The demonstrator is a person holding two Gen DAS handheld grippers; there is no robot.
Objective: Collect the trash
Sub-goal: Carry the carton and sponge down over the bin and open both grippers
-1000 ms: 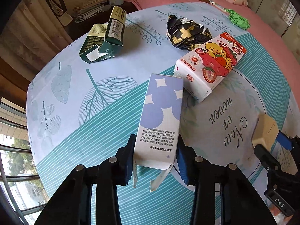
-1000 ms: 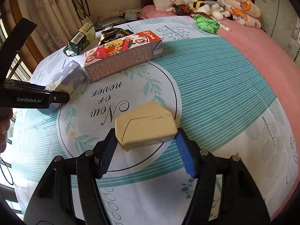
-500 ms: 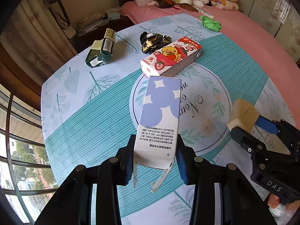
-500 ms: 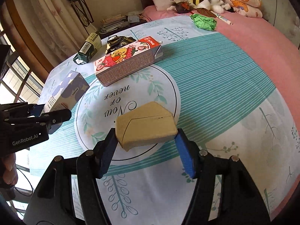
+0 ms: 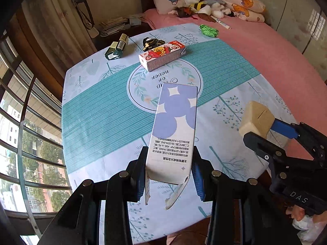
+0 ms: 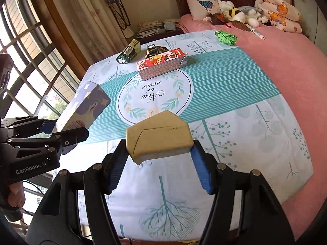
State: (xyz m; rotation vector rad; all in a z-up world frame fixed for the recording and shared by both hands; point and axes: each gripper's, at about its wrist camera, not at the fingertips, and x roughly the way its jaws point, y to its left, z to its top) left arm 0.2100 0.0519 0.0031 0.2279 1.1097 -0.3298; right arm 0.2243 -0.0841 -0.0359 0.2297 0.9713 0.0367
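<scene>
Left gripper [image 5: 168, 171] pinches a purple-and-white carton [image 5: 173, 130], its torn flaps half hidden; right gripper [image 6: 159, 159] pinches a tan box [image 6: 159, 137]

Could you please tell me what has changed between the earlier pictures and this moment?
Both tongs have lifted and drawn back from the bed: the left tongs carry the purple box, the right tongs the tan box, each clamped as before. The strawberry box, green carton, black wrapper and green paper ball stayed put.
</scene>
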